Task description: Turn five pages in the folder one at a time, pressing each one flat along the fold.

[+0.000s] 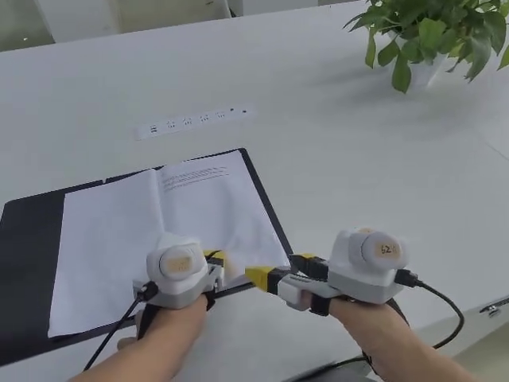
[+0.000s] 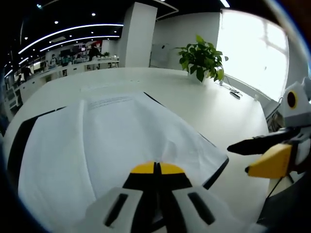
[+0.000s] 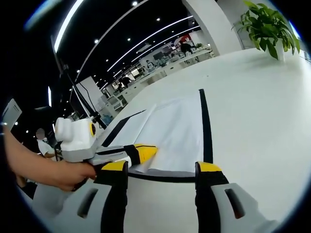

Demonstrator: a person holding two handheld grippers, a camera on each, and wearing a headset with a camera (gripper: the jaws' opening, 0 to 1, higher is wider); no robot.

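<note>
The round orange sticker on top of the right gripper carries a number that reads as 62. The matching sticker on the left gripper is too faint to read. Ahead of the left gripper, at the far end of the page, a few printed lines are too small to read.

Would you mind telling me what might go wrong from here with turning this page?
The left gripper, shut, rests on the right page where the paper ripples, so pressing there could set a crease. The right gripper, open by the page's lower corner, might catch several sheets at once. Its tips are also close to the left gripper, so they could bump.
</note>
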